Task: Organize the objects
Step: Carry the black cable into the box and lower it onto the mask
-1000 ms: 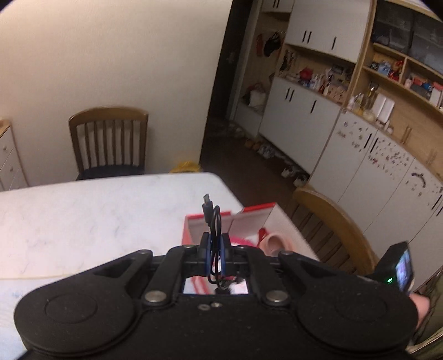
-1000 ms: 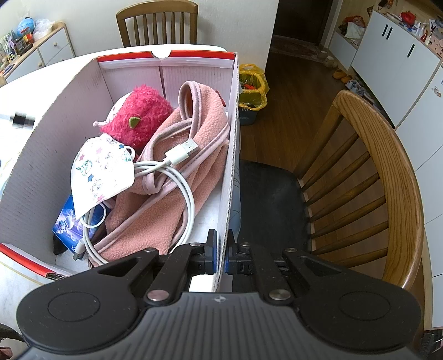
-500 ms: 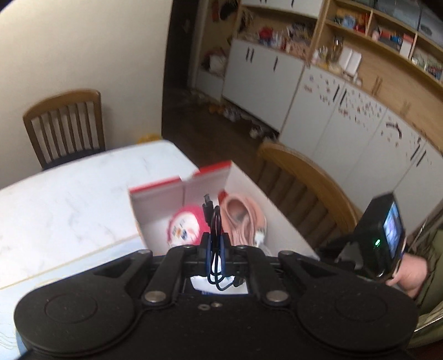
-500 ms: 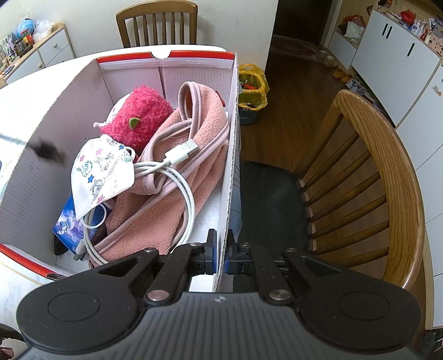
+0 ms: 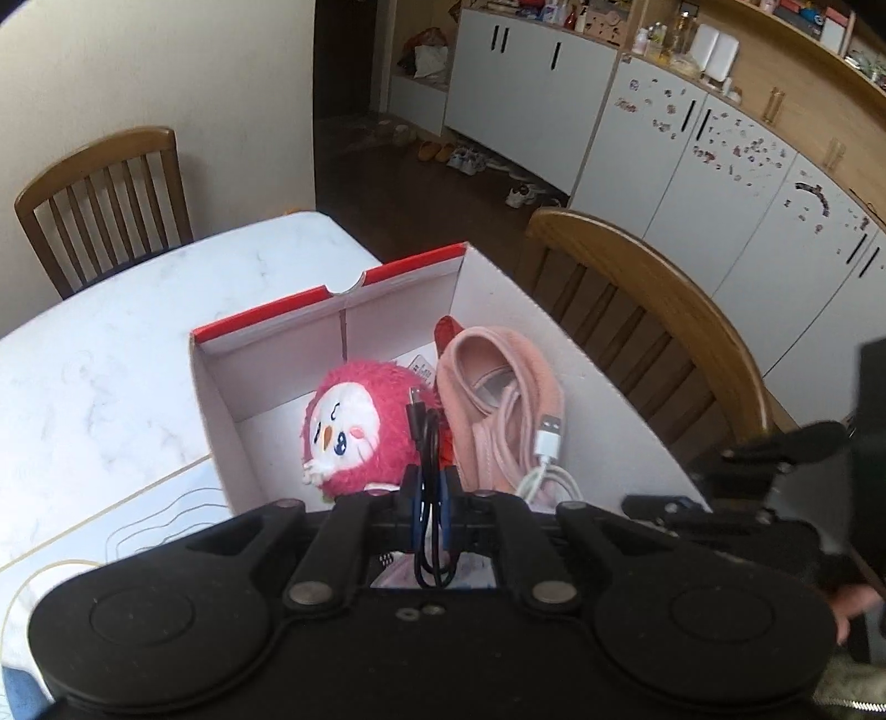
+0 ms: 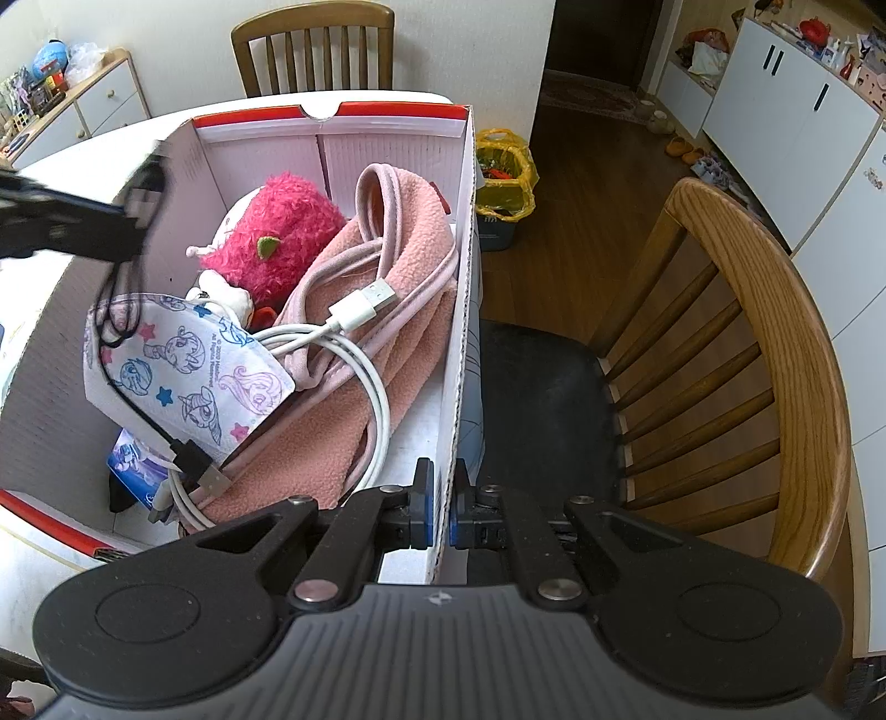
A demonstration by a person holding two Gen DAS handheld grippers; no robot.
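Right gripper at 6 o'clock, clenched on the box wall, one finger inside, one outside. Left gripper is pinched tight on a black cable, folded loops squeezed between the pads, one plug sticking up, the gripper poised over the open box. From the right wrist view, that left gripper comes in at 9 o'clock with the cable trailing down across a printed mask, its USB plug resting at the mask's near corner. Just beside the mask, a white cable coils over a pink fleece. Farther in, at 12 o'clock, a pink plush sits against the far wall. Under the mask, a blue packet peeks out. Box stands on the white surface; wooden chair at 3 o'clock, another chair beyond the surface
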